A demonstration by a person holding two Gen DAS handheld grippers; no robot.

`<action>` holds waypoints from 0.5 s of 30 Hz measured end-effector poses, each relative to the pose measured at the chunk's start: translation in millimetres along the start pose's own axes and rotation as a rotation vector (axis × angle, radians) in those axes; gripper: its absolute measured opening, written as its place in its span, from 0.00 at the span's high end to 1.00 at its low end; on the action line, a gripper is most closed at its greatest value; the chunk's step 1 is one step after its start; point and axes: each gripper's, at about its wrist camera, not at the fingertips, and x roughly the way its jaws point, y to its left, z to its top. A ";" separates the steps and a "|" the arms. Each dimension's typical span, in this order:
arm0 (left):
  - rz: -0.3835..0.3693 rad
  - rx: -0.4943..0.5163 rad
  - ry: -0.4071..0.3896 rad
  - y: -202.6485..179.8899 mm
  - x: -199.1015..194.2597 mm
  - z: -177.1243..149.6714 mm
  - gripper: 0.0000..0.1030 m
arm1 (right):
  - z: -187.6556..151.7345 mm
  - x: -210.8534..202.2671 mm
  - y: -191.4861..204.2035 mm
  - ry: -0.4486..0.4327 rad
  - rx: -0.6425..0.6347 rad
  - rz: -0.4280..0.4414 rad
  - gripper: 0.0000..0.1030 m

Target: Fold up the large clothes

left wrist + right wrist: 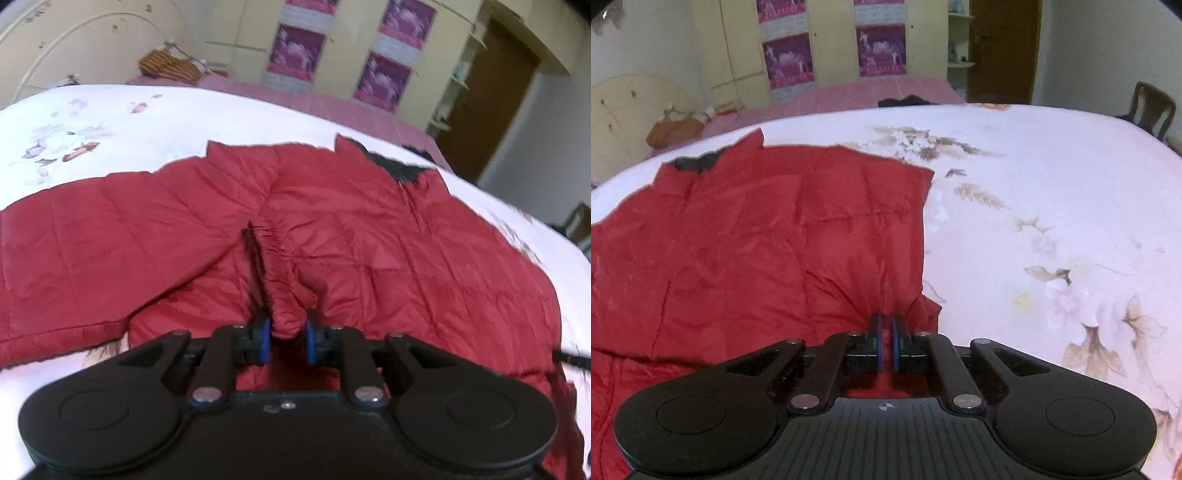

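Two grippers are clamped on one red quilted jacket (369,229). The left gripper (289,338) pinches a gathered, elastic-edged cuff that bunches up between its blue pads, the sleeve running straight ahead over the jacket body. The right gripper (886,345), jaws nearly touching, nips thin fabric by the jacket's right-hand edge. Beyond both, the jacket lies spread on a white floral bedspread (1052,192), its dark-lined collar at the far side.

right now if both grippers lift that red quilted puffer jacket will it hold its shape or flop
The red quilted puffer jacket will probably flop: fabric bunches into gathers at the left gripper and puckers at the right gripper. Its shiny shell looks slippery, so it may slide across the floral bedsheet.
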 end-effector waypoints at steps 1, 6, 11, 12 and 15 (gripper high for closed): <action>0.012 0.002 -0.012 2.7 -10.4 1.0 0.69 | 2.8 -8.5 -2.7 -0.036 0.008 0.011 0.96; 0.059 0.082 -0.152 -12.6 -33.7 18.0 0.58 | 28.7 -26.1 -0.8 -0.187 -0.022 0.051 0.95; 0.056 0.190 -0.023 -38.3 24.7 18.2 0.56 | 35.9 40.1 1.9 -0.017 -0.057 -0.027 0.96; 0.061 0.195 -0.014 -38.6 30.5 17.2 0.56 | 32.2 44.8 -2.5 -0.010 -0.047 -0.017 0.96; 0.064 0.161 -0.056 -39.4 15.9 23.4 0.58 | 38.9 24.8 -7.9 -0.067 -0.047 0.015 0.95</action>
